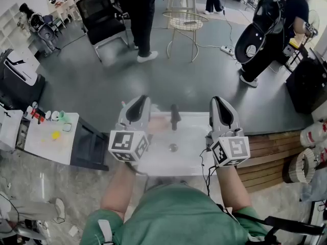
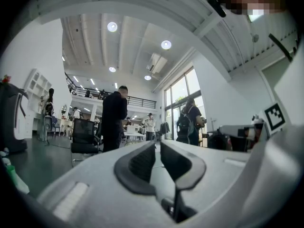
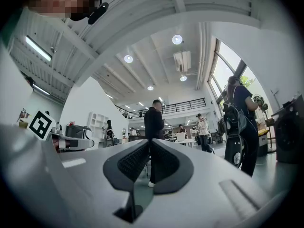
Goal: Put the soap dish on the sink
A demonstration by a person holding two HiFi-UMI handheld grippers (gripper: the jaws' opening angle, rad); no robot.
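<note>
Both grippers hover level over a white sink (image 1: pixel 191 163) that has a black faucet (image 1: pixel 174 117) and a drain (image 1: pixel 173 147). A pale pinkish shape (image 1: pixel 159 125) lies on the sink's back rim, left of the faucet and beside my left gripper (image 1: pixel 140 102); it is too blurred to tell whether it is the soap dish. In the left gripper view the left gripper (image 2: pixel 157 145) shows a narrow gap between its pads, with nothing in it. My right gripper (image 1: pixel 218 102) stands right of the faucet. In the right gripper view the right gripper (image 3: pixel 149 142) has its tips together and holds nothing.
A white side table (image 1: pixel 46 146) with small bottles stands to the left of the sink. A wooden slatted counter (image 1: pixel 271 154) runs to the right. Beyond the sink are a black office chair (image 1: pixel 102 19), a round wire table (image 1: pixel 185 22) and several people standing.
</note>
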